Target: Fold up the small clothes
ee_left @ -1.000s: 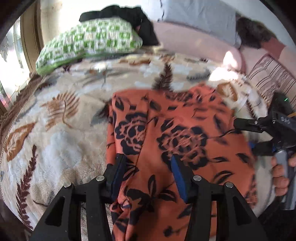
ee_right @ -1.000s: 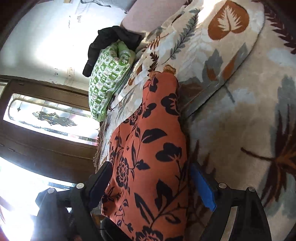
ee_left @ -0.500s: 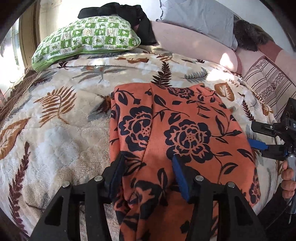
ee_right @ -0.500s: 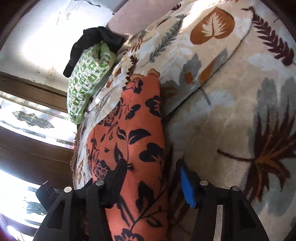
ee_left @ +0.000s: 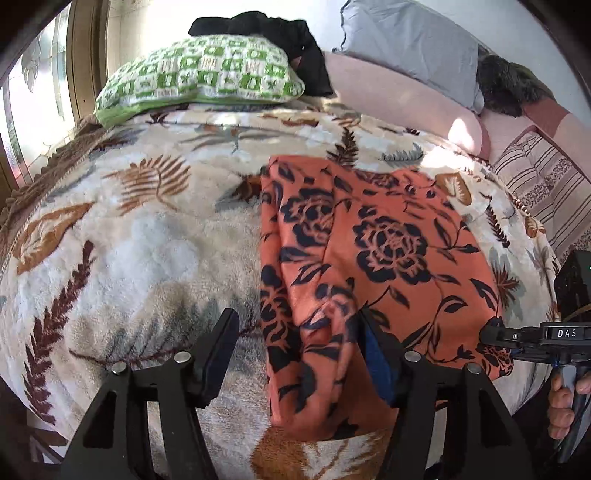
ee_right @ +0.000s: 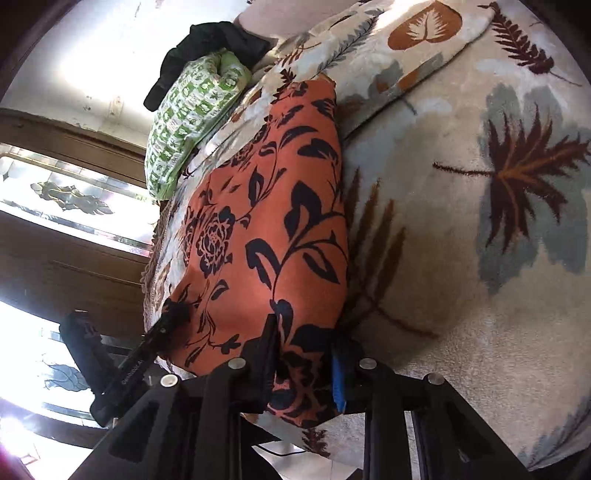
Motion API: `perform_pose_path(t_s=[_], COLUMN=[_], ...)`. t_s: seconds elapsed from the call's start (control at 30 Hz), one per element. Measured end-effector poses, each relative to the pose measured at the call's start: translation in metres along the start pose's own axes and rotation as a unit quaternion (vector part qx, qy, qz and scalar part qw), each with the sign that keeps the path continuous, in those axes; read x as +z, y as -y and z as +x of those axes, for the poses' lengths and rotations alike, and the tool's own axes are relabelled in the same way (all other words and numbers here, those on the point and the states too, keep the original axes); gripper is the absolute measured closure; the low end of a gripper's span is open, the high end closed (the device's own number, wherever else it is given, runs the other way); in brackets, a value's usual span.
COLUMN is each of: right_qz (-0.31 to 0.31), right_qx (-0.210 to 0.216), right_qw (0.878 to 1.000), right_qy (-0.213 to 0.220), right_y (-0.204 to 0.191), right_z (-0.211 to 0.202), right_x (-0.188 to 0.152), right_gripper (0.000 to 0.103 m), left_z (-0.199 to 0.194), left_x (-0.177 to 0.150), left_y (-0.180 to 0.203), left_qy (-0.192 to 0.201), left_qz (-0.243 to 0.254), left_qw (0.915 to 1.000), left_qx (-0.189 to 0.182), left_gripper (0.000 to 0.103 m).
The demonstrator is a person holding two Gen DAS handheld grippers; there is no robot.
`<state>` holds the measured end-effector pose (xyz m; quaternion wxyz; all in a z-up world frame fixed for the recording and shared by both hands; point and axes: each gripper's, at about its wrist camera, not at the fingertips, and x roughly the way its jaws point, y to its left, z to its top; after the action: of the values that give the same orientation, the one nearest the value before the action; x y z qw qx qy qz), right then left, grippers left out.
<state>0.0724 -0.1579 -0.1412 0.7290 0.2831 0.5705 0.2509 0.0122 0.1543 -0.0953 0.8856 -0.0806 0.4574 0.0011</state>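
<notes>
An orange garment with a black flower print [ee_left: 373,258] lies on a leaf-patterned blanket [ee_left: 129,240]; it also shows in the right wrist view [ee_right: 266,229]. My left gripper [ee_left: 295,332] is open over the garment's near left edge, its fingers wide apart with bunched cloth between them. My right gripper [ee_right: 304,354] has its jaws closed on the garment's near right corner. It shows at the right in the left wrist view [ee_left: 517,339].
A green checked pillow [ee_left: 199,74] with a black garment [ee_left: 280,33] on it lies at the head of the bed. Pink and grey pillows [ee_left: 406,74] and a striped cushion [ee_left: 546,192] are at the back right. A wooden window frame [ee_right: 74,258] stands beside the bed.
My left gripper's fingers have spread wider and shifted left. My right gripper has narrowed and closed on the garment's corner.
</notes>
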Motion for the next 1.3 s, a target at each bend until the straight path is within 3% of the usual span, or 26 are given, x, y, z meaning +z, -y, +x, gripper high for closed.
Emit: perform_pose_path(t_s=[0.03,0.1,0.17,0.3,0.5,0.53,0.57,0.67,0.73,0.8,0.87,0.97,1.07,1.1,1.13,1.17,1.2,1.27,1.3], right_qz=[0.022,0.063,0.050,0.016,0.030,0.034,0.025,-0.054,-0.064,-0.028,-0.024,-0.069,-0.110,-0.120,-0.131,-0.139,-0.141,-0.113,-0.098], right_qx=[0.012,0.060,0.057,0.046,0.020,0.028,0.031,-0.029,-0.060,-0.057,-0.053,-0.085,-0.047,-0.028,-0.009,0.008,0.015,-0.032,-0.030], right_qw=[1.000,0.996,0.997,0.998,0.999,0.999,0.999,0.997,0.995,0.997,0.997,0.991,0.989,0.989,0.988,0.988,0.988,0.993,0.995], right_qy=[-0.012,-0.009,-0.002,0.036,0.027,0.025,0.025,0.044,0.044,0.037,0.051,0.077,0.090,0.085,0.078,0.070,0.056,-0.004,-0.005], right_y=[0.011,0.024,0.016,-0.006,-0.009,-0.007,-0.008,-0.036,-0.033,-0.013,-0.019,-0.045,-0.075,-0.083,-0.090,-0.093,-0.092,-0.072,-0.065], right_z=[0.007,0.004,-0.008,-0.031,0.003,0.011,0.016,0.013,0.021,0.026,0.016,-0.007,-0.030,-0.032,-0.031,-0.026,-0.016,0.023,0.032], right_x=[0.001,0.003,0.007,0.033,0.094,0.102,0.107,0.104,0.101,0.100,0.098,0.089,0.072,0.064,0.057,0.051,0.048,0.047,0.046], right_gripper=[0.068,0.060,0.040,0.039,0.039,0.045,0.075,0.076,0.077,0.074,0.068,0.065,0.064,0.060,0.042,0.031,0.030,0.032,0.033], left_z=[0.016,0.019,0.016,0.019,0.019,0.020,0.020,0.021,0.023,0.022,0.017,-0.009,-0.019,-0.009,0.005,0.010,0.008,0.004,0.001], left_x=[-0.004,-0.007,-0.004,-0.008,-0.008,-0.008,-0.008,-0.008,-0.006,-0.005,-0.005,-0.009,-0.016,-0.018,-0.021,-0.021,-0.019,-0.018,-0.019], left_y=[-0.003,-0.013,-0.010,-0.014,-0.015,-0.015,-0.016,-0.017,-0.016,-0.017,-0.021,-0.025,-0.026,-0.028,-0.032,-0.036,-0.035,-0.030,-0.029], left_qy=[-0.027,-0.026,-0.023,-0.020,-0.016,-0.015,-0.015,-0.013,-0.012,-0.013,-0.014,0.010,0.013,-0.006,-0.035,-0.044,-0.042,-0.043,-0.041], left_qz=[-0.003,-0.028,-0.017,-0.021,-0.019,-0.019,-0.020,-0.020,-0.017,-0.019,-0.031,-0.045,-0.047,-0.042,-0.049,-0.064,-0.065,-0.054,-0.054], left_qw=[0.9996,0.9992,0.9996,0.9994,0.9993,0.9993,0.9993,0.9992,0.9993,0.9993,0.9987,0.9980,0.9981,0.9990,0.9982,0.9969,0.9970,0.9976,0.9977], left_qx=[0.004,-0.014,-0.007,-0.019,-0.027,-0.028,-0.030,-0.031,-0.030,-0.031,-0.036,-0.043,-0.039,-0.015,-0.002,-0.006,-0.003,0.004,0.002], left_gripper=[0.035,0.035,0.035,0.033,0.032,0.032,0.032,0.031,0.028,0.028,0.029,0.030,0.030,0.030,0.030,0.030,0.029,0.030,0.030])
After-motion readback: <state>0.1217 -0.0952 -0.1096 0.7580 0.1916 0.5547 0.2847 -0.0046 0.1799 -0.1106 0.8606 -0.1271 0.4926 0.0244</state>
